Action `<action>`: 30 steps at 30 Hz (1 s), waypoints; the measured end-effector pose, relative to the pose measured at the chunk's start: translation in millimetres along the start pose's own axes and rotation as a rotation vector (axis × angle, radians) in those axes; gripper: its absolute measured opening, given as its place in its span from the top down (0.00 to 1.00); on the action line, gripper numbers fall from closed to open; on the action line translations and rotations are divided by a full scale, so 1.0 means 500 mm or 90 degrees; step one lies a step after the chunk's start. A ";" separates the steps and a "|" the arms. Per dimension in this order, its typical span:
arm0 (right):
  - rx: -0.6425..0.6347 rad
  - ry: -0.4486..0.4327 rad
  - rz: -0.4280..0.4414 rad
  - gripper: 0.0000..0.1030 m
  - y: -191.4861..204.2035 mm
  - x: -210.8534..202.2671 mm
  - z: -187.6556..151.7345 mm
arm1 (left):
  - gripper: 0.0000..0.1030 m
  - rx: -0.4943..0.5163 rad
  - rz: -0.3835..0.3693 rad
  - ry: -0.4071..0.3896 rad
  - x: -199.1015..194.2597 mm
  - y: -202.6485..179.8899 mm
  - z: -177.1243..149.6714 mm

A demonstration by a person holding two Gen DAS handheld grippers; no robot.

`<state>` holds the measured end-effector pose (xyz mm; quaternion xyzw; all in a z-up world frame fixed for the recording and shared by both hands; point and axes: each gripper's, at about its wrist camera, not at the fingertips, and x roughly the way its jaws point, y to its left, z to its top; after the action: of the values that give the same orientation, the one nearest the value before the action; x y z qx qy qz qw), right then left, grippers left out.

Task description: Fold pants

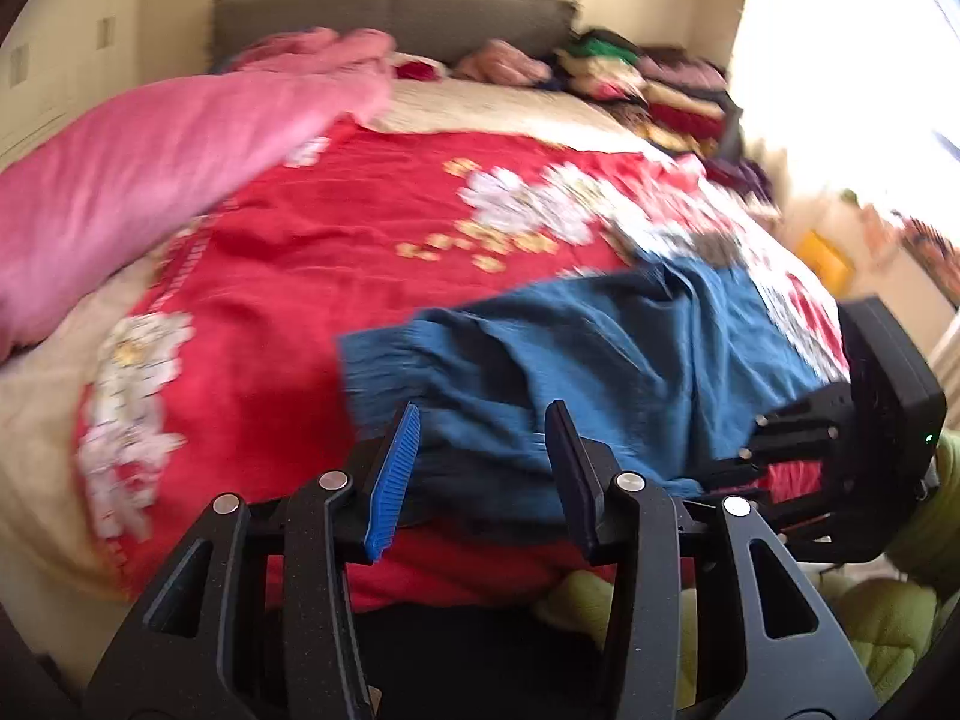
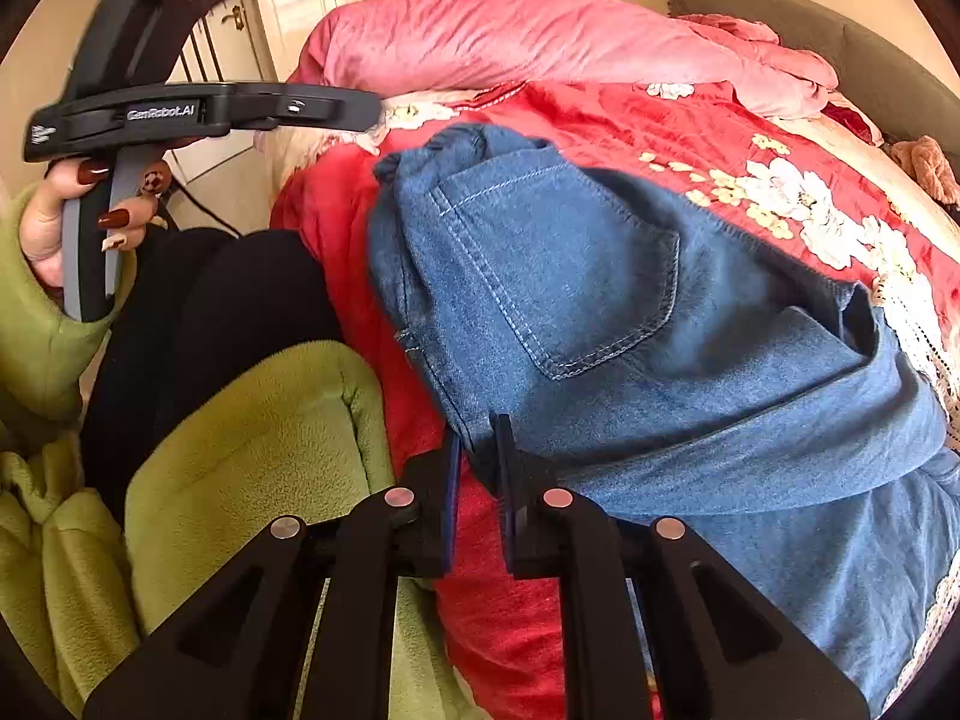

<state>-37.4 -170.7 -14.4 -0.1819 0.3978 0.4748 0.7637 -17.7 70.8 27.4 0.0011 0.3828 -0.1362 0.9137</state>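
Note:
Blue denim pants (image 2: pixel 630 324) lie folded on a red flowered bedspread (image 1: pixel 336 240), a back pocket facing up; they also show in the left wrist view (image 1: pixel 600 354). My left gripper (image 1: pixel 480 456) is open and empty, hovering at the waistband end of the pants near the bed's front edge. My right gripper (image 2: pixel 480 468) has its jaws nearly closed on the near edge of the pants fold. In the left wrist view the right gripper's body (image 1: pixel 840 438) sits at the right edge. In the right wrist view the left gripper's body (image 2: pixel 180 111) is at top left, held by a hand.
A pink duvet (image 1: pixel 150 180) is heaped on the far left side of the bed. Stacks of folded clothes (image 1: pixel 648 84) sit by the grey headboard (image 1: pixel 390 18). The person's green fleece sleeve (image 2: pixel 252 450) and dark legs are by the bed's edge.

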 end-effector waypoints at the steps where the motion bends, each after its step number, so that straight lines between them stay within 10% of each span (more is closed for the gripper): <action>1: 0.002 0.005 0.008 0.84 0.001 -0.001 -0.002 | 0.65 0.022 0.005 0.024 0.030 -0.013 -0.002; 5: 0.006 -0.026 0.023 0.77 0.000 -0.041 -0.002 | 0.65 0.019 0.003 0.093 0.104 -0.008 -0.031; 9: 0.061 -0.073 -0.003 0.68 -0.032 -0.065 0.005 | 0.65 0.020 0.001 0.086 0.099 -0.009 -0.036; 14: 0.115 0.026 -0.029 0.67 -0.059 0.022 -0.010 | 0.65 0.021 0.001 0.081 0.095 -0.010 -0.042; 21: 0.155 -0.045 -0.029 0.61 -0.087 -0.048 -0.009 | 0.64 -0.008 -0.005 0.053 0.073 -0.004 -0.035; 30: 0.239 -0.124 -0.127 0.52 -0.199 -0.162 -0.020 | 0.43 -0.005 -0.008 -0.010 0.007 -0.041 0.007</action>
<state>26.0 -272.3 32.7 -0.0283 0.3836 0.3299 0.8621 -17.9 49.7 29.3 -0.0059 0.3760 -0.1405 0.9159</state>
